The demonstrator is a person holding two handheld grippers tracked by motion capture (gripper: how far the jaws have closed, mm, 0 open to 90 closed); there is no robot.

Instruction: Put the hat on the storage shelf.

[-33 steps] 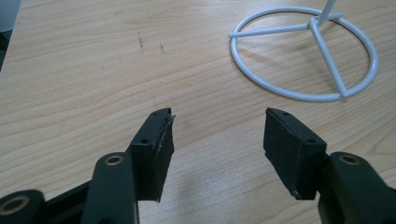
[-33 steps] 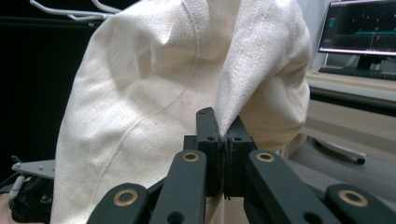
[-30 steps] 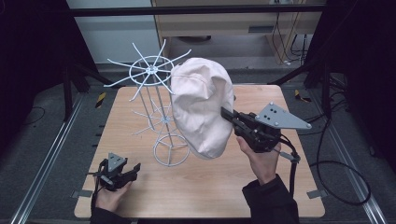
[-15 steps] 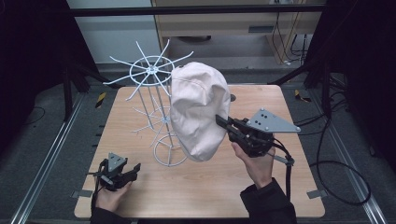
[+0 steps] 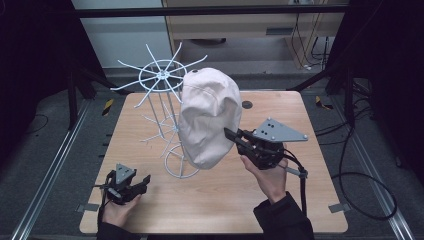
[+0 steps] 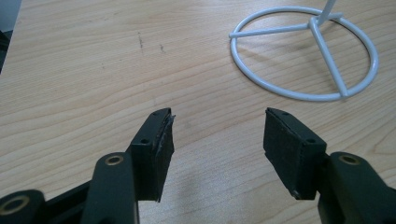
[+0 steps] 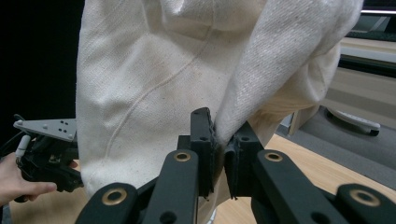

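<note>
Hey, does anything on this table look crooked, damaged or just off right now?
The cream cap hangs crumpled beside the white wire rack, pinched by the right tool, not seated on a prong. The left tool has a frayed pad.

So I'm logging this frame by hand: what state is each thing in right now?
Cap: lifted off the table, hanging beside the rack, its fabric pinched.
Right gripper: shut on the cap.
Left gripper: open, holding nothing, low over the table.
Wire rack: upright, its ring base flat on the table.
</note>
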